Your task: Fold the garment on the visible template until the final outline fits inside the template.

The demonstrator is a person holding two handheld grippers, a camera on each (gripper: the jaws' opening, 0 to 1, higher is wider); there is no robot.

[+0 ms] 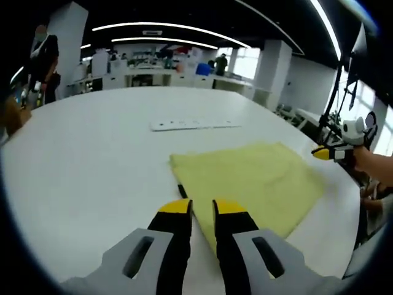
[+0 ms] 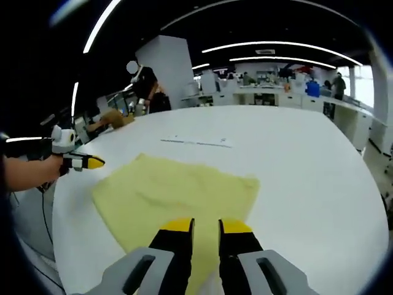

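A pale yellow garment (image 1: 255,181) lies flat on the white table (image 1: 92,160), folded into a rough rectangle. A short dark line (image 1: 182,191) peeks out at its left edge. My left gripper (image 1: 202,209) hovers over the garment's near corner, jaws close together with nothing between them. The right gripper (image 1: 328,153) hangs at the table's far right side, beyond the cloth. In the right gripper view the garment (image 2: 178,193) spreads ahead of my right gripper (image 2: 207,227), whose jaws stand near each other and empty. The left gripper (image 2: 83,162) shows at the left, held by a hand.
A thin white strip (image 1: 196,125) lies on the table beyond the garment, also seen as the strip (image 2: 196,142). A person (image 1: 43,61) stands at the far left. Desks and shelves line the back of the room. The table edge (image 1: 344,246) runs close on the right.
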